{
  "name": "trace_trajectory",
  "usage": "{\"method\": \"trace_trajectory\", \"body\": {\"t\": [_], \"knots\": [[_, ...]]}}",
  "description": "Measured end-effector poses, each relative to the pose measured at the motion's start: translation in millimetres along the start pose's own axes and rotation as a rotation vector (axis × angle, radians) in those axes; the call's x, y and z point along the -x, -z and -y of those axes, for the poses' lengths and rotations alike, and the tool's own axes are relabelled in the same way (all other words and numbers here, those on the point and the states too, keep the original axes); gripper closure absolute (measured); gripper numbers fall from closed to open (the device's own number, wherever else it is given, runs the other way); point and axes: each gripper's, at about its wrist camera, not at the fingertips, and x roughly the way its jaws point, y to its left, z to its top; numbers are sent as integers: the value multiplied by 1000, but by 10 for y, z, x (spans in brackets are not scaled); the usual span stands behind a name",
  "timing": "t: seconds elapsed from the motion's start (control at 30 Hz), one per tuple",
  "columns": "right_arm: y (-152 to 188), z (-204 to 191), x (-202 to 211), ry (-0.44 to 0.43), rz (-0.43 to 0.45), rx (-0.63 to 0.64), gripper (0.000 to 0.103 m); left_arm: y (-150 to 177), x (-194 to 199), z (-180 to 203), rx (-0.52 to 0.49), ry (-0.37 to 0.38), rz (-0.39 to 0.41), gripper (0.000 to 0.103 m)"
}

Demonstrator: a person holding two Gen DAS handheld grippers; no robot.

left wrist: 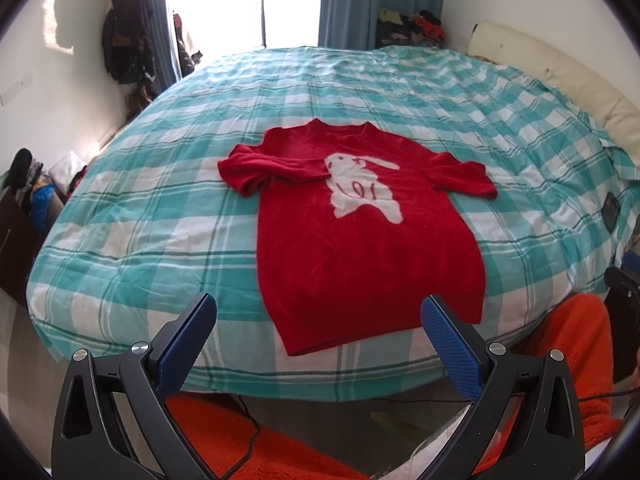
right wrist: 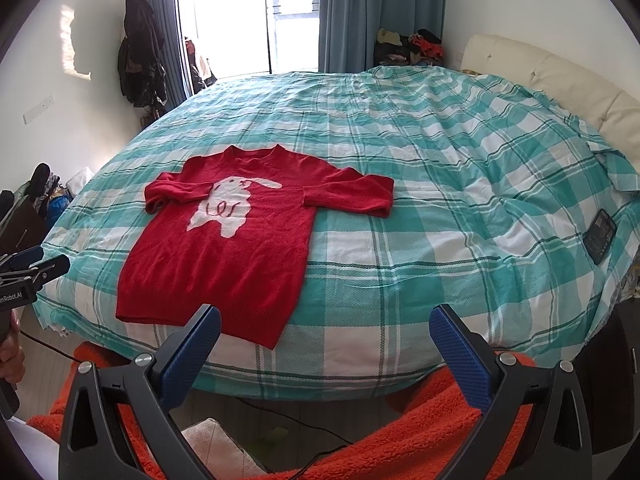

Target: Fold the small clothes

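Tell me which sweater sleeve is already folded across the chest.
The image-left sleeve lies over the red sweater, reaching the white rabbit; the other sleeve sticks outward.

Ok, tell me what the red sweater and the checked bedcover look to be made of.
Red sweater: looks like soft knit, wool or acrylic; fuzzy matte surface, ribbed hem, white knitted-in rabbit figure.
Checked bedcover: looks like thin woven cotton, matte; it lies in fine creases and shows a small dotted weave near the edge.

The red sweater point(left wrist: 360, 248) is a soft, fuzzy matt knit. The bed cover point(left wrist: 160, 208) is thin woven cloth, lightly creased. The headboard point(right wrist: 560, 80) looks like smooth cream leather. The left gripper point(left wrist: 318, 344) has matt black plastic arms, blue dimpled fingers point(left wrist: 452, 344) and shiny metal pins.
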Motion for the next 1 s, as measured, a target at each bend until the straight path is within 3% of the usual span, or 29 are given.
{"method": "trace_trajectory", "body": {"t": [0.2, 0.3, 0.4, 0.47, 0.5, 0.6, 0.73, 0.77, 0.8, 0.83, 0.87, 0.9, 1.0], "knots": [[-7, -32, 11, -34, 39, 19, 0, 80, -191, -184, 42, 52, -39, 1], [34, -25, -91, -99, 62, 39, 0, 213, -539, -295, 57, 105, -114, 1], [130, 32, -511, -285, -22, 15, 0, 378, -1005, -384, 74, 140, -212, 2], [234, 62, -937, -390, -128, -28, 1, 455, -1266, -437, 110, 177, -259, 3], [295, 57, -1190, -431, -199, -52, 7, 478, -1374, -459, 133, 192, -280, 4], [479, -1, -1875, -544, -355, -140, 33, 527, -1584, -463, 192, 251, -329, 25], [640, -137, -2352, -606, -400, -218, 40, 563, -1670, -422, 212, 236, -339, 32], [662, -158, -2398, -616, -401, -235, 49, 569, -1695, -437, 217, 210, -343, 44], [680, -162, -2430, -617, -402, -246, 71, 569, -1709, -481, 234, 187, -347, 53], [679, -148, -2429, -604, -405, -252, 88, 574, -1701, -547, 276, 185, -348, 71], [664, -117, -2396, -605, -399, -261, 96, 586, -1695, -643, 333, 225, -347, 98], [643, -85, -2339, -614, -388, -268, 96, 605, -1684, -712, 382, 279, -348, 99], [529, -78, -2042, -605, -351, -214, 97, 622, -1540, -761, 382, 288, -329, 101]]}}
